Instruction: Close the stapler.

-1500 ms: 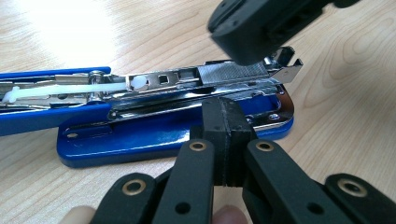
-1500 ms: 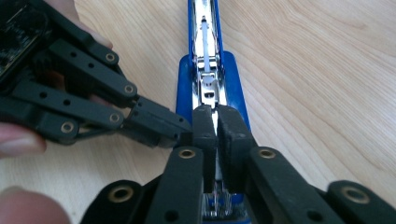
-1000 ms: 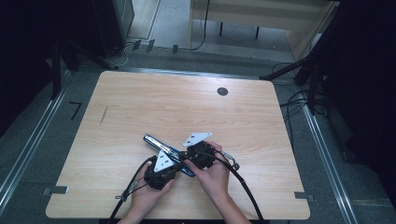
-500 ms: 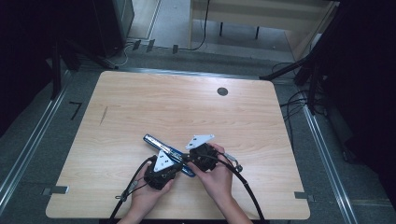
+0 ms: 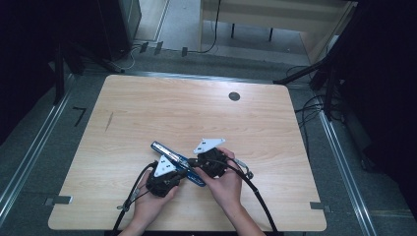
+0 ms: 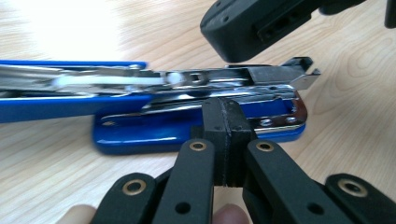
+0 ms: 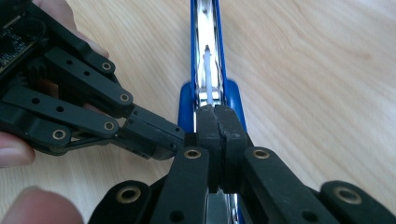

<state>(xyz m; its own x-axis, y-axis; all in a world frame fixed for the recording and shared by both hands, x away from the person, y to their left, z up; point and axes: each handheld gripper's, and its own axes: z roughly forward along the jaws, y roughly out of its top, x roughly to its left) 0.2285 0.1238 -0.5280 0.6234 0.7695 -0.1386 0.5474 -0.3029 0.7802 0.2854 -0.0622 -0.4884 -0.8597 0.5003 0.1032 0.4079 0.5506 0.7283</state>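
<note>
My left gripper (image 6: pixel 227 135) has its jaws pressed together, pads meeting with nothing between them, tips set against the near side of the blue stapler (image 6: pixel 140 126) at its hinge end. My right gripper (image 7: pixel 218 135) is likewise clenched on nothing, its closed tips resting at the rear end of the stapler, looking straight along the open metal channel. In the right gripper view, the left gripper comes in from the left and its tips touch the stapler's side right beside mine.

From the high view, the stapler (image 5: pixel 169 156) lies open on the wooden table (image 5: pixel 147 113), near the front edge and slightly left of centre, slanting from upper left to lower right, with my left hand (image 5: pixel 152 199) and right hand (image 5: pixel 226 184) both at its nearer end.

I can read no brand or lettering on the stapler or the grippers.

Against the earlier high views, the right gripper's grey plate (image 5: pixel 208 145) sits a touch nearer the stapler; the stapler itself lies where it did.
</note>
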